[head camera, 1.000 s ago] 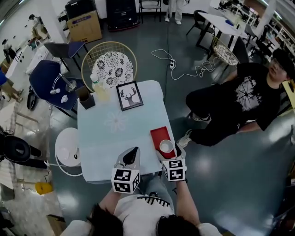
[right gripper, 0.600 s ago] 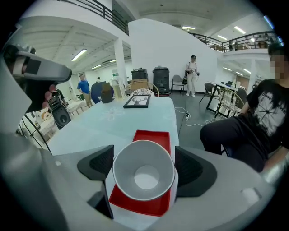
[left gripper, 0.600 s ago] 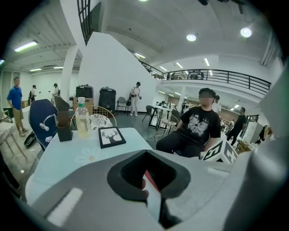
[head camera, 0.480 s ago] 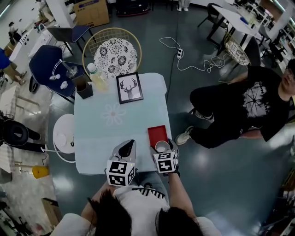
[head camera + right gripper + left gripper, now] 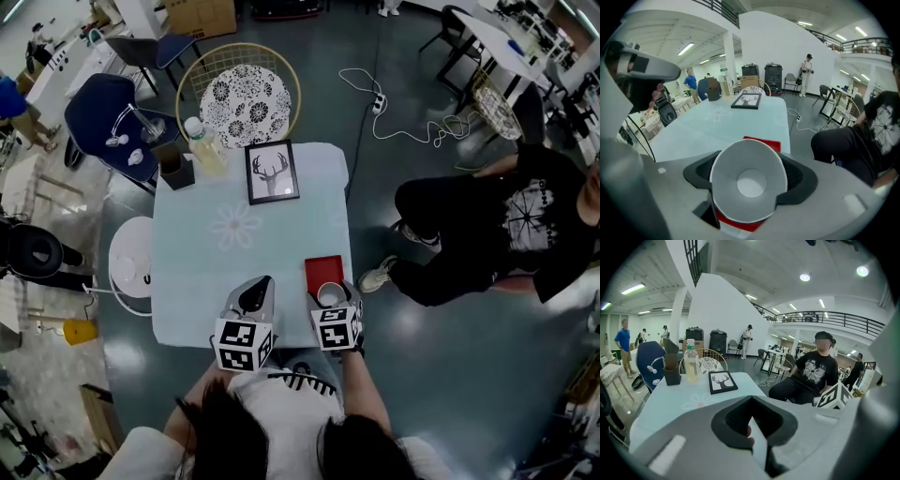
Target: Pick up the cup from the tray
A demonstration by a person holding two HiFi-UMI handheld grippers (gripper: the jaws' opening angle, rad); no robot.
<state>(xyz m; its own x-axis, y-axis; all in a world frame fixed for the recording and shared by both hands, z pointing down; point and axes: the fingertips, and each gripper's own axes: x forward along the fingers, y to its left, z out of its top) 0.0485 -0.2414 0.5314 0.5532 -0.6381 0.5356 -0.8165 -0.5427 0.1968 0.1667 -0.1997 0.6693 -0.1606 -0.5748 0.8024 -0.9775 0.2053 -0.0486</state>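
Note:
A paper cup (image 5: pixel 329 295), white inside and red outside, sits between the jaws of my right gripper (image 5: pixel 331 300), over the near end of the red tray (image 5: pixel 323 271) at the table's front right corner. In the right gripper view the cup (image 5: pixel 749 180) fills the space between the jaws, its rim pressed slightly oval, and the tray (image 5: pixel 763 142) shows just behind it. I cannot tell whether the cup touches the tray. My left gripper (image 5: pixel 262 284) rests at the front edge, left of the tray, jaws together and holding nothing (image 5: pixel 752 420).
The pale blue table (image 5: pixel 234 272) carries a framed deer picture (image 5: pixel 273 172), a bottle (image 5: pixel 202 145) and a brown holder (image 5: pixel 175 169) at its far end. A person in black (image 5: pixel 487 225) sits to the right. A wicker chair (image 5: pixel 238 94) stands behind, a white stool (image 5: pixel 131 267) to the left.
The head view has shifted, so the table sits lower and more central. Both grippers keep their places at the front edge, the right one still closed around the cup.

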